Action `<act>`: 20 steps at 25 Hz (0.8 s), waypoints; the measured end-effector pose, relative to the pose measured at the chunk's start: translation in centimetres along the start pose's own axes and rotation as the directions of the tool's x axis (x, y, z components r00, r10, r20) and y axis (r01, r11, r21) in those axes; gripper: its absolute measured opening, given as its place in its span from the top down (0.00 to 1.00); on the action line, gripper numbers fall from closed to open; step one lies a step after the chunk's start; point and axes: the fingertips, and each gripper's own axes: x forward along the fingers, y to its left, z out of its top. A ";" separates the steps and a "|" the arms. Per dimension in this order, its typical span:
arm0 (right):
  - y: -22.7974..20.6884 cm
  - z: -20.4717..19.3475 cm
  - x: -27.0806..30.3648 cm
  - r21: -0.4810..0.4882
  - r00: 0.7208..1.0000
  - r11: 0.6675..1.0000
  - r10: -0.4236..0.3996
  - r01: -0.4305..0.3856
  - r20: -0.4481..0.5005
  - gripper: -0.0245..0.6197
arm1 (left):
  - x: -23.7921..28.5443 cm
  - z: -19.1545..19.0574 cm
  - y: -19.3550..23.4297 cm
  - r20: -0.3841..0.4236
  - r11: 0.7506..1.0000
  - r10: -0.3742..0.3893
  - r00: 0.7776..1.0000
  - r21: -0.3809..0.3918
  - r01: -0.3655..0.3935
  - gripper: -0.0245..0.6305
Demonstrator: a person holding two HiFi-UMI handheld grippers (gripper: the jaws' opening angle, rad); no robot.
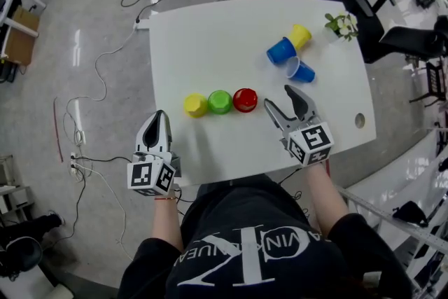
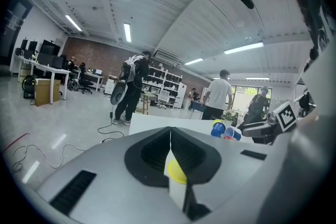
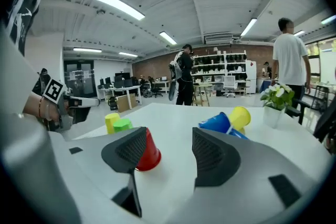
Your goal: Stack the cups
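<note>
Three upturned cups stand in a row mid-table: yellow (image 1: 195,105), green (image 1: 220,101) and red (image 1: 245,99). Farther right, a blue cup (image 1: 281,51) lies on its side with a yellow cup (image 1: 301,35) against it, and a second blue cup (image 1: 302,70) lies beside them. My right gripper (image 1: 280,98) stands open just right of the red cup (image 3: 147,152), nothing between its jaws (image 3: 168,149). My left gripper (image 1: 159,117) is shut and empty at the table's near-left edge, pointing toward the yellow cup (image 2: 177,172).
A small potted plant (image 1: 341,24) stands at the white table's (image 1: 210,38) far right corner, and a round hole (image 1: 359,120) sits near its right edge. Cables and a power strip (image 1: 143,19) lie on the floor to the left. People stand beyond the table.
</note>
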 end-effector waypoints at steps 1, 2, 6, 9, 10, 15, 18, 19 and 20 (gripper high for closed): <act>-1.4 -0.4 -0.4 0.002 0.999 1.000 -0.031 0.031 -0.009 0.52 | 0.1 0.0 -0.1 -0.002 1.000 -0.001 1.000 0.002 0.001 0.96; -2.7 -0.8 -0.7 0.004 0.998 0.998 -0.061 0.061 -0.020 0.52 | 0.1 0.0 -0.2 -0.004 1.000 -0.001 1.000 0.003 0.001 0.96; -7.7 -3.3 -1.5 0.031 0.984 0.987 -0.155 0.158 -0.091 0.52 | 0.3 -0.1 -0.5 -0.013 1.000 0.001 1.000 -0.016 -0.001 0.96; -11.0 -5.0 -1.8 0.070 0.969 0.975 -0.202 0.213 -0.140 0.51 | 0.3 -0.4 -0.7 -0.025 1.000 0.008 1.000 -0.024 -0.009 0.96; -11.9 -5.4 -1.8 0.066 0.965 0.972 -0.212 0.224 -0.152 0.50 | 0.4 -0.5 -0.9 -0.031 1.000 0.009 0.999 -0.019 -0.010 0.96; -15.1 -6.1 -0.6 -0.100 0.952 0.981 -0.184 0.164 -0.245 0.44 | 0.5 -0.5 -1.2 -0.051 1.000 0.022 0.998 0.004 -0.021 0.96; -15.6 -6.5 0.6 -0.199 0.949 0.978 -0.117 0.059 -0.293 0.43 | 0.5 -0.5 -1.5 -0.061 1.000 0.026 0.998 0.014 -0.025 0.96; -15.6 -6.6 0.9 -0.221 0.949 0.975 -0.092 0.025 -0.302 0.43 | 0.5 -0.5 -1.6 -0.062 1.000 0.026 0.998 0.016 -0.025 0.96; -15.5 -6.6 1.1 -0.237 0.948 0.972 -0.070 -0.005 -0.309 0.43 | 0.6 -0.5 -1.7 -0.063 0.999 0.028 0.998 0.018 -0.027 0.96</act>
